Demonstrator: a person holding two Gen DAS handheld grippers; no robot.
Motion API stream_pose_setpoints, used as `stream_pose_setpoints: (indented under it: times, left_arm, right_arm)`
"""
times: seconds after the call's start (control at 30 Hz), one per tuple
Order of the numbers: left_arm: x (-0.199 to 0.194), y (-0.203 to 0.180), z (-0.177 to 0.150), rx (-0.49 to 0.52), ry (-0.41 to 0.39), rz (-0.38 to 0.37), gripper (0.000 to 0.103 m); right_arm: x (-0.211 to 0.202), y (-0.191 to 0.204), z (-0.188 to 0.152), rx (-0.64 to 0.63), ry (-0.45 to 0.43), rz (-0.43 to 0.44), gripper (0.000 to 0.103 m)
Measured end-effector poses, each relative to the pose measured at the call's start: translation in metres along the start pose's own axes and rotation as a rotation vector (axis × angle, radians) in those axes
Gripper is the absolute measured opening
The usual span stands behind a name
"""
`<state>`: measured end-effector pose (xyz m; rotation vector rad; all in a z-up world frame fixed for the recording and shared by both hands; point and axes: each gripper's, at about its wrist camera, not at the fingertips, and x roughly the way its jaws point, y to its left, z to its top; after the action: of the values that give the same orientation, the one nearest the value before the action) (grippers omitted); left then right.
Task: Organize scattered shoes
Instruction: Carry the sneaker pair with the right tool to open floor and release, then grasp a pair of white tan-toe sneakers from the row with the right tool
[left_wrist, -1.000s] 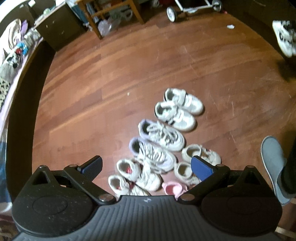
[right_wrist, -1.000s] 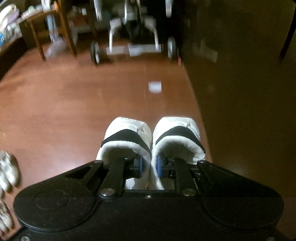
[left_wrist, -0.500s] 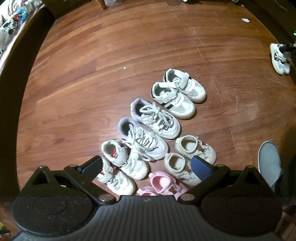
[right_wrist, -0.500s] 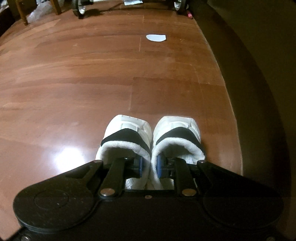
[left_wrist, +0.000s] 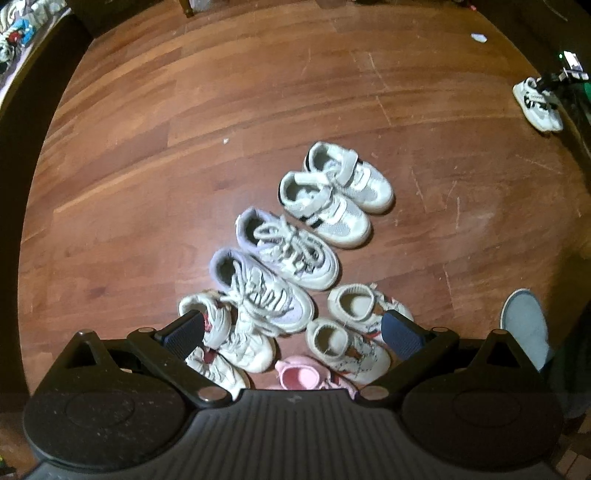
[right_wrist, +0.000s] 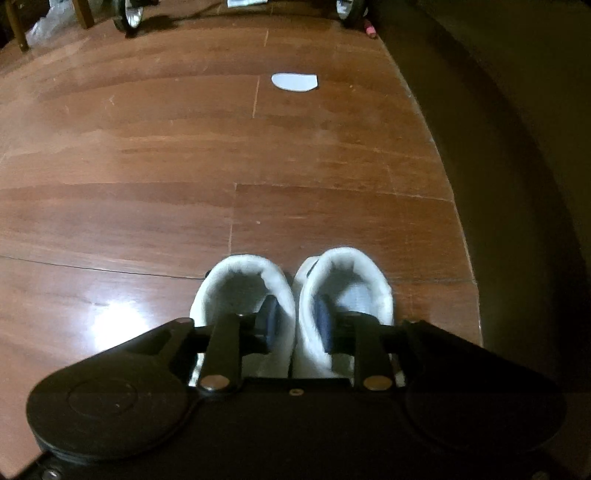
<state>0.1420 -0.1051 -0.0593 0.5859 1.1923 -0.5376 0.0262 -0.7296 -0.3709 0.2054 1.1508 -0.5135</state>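
In the right wrist view my right gripper (right_wrist: 294, 325) has one finger inside each shoe of a white pair (right_wrist: 343, 288), pinching their two inner walls together; the pair sits low on the wooden floor by a dark wall. The same pair (left_wrist: 537, 103) shows far right in the left wrist view. My left gripper (left_wrist: 291, 330) is open and empty, hovering over a cluster of small shoes: a strap pair (left_wrist: 332, 195), a laced pair (left_wrist: 273, 266), a patterned pair (left_wrist: 351, 332), a red-trimmed pair (left_wrist: 229, 343) and a pink shoe (left_wrist: 299, 374).
A white scrap (right_wrist: 294, 81) lies on the floor (right_wrist: 147, 166) ahead of the right gripper. Stroller wheels (right_wrist: 129, 14) and chair legs stand at the far end. A person's grey slipper (left_wrist: 524, 325) is right of the cluster. A dark bench edge (left_wrist: 22, 122) runs along the left.
The right gripper has tilted down and lowered the white pair toward the floor by the wall; its fingers stand slightly wider. The left gripper has drifted nearer over the cluster, still open.
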Motion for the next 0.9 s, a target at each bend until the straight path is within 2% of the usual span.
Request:
stream_pose_setpoints:
  times: [0.17, 0.27, 0.33, 0.43, 0.5, 0.63, 0.7, 0.8, 0.9]
  left_arm:
    - [-0.035, 0.000, 0.010, 0.010, -0.105, 0.008, 0.102]
    - [-0.053, 0.004, 0.018, 0.013, -0.156, 0.019, 0.102]
    - [-0.065, 0.008, 0.025, 0.039, -0.170, 0.041, 0.102]
    - [-0.065, 0.015, 0.026, 0.051, -0.181, 0.078, 0.102]
    - [-0.066, 0.019, 0.027, 0.058, -0.188, 0.102, 0.102]
    - [-0.057, 0.021, 0.020, 0.086, -0.163, 0.119, 0.102]
    - [-0.051, 0.019, 0.013, 0.131, -0.137, 0.128, 0.102]
    - [-0.047, 0.021, 0.001, 0.185, -0.111, 0.186, 0.102]
    - [-0.055, 0.029, -0.011, 0.195, -0.118, 0.198, 0.102]
  right_arm:
    - [-0.041, -0.008, -0.020, 0.102, -0.062, 0.028, 0.040]
    - [-0.070, 0.000, -0.034, 0.139, -0.087, 0.094, 0.040]
    - [-0.086, 0.014, -0.038, 0.111, -0.090, 0.136, 0.040]
    - [-0.111, 0.057, -0.037, 0.026, -0.095, 0.219, 0.040]
    - [-0.130, 0.096, -0.030, -0.038, -0.100, 0.280, 0.040]
    - [-0.163, 0.208, -0.013, -0.199, -0.089, 0.410, 0.040]
    - [-0.172, 0.259, -0.009, -0.266, -0.077, 0.457, 0.040]
    - [-0.184, 0.334, -0.004, -0.372, -0.059, 0.515, 0.040]
    - [-0.193, 0.412, -0.011, -0.485, -0.035, 0.562, 0.042]
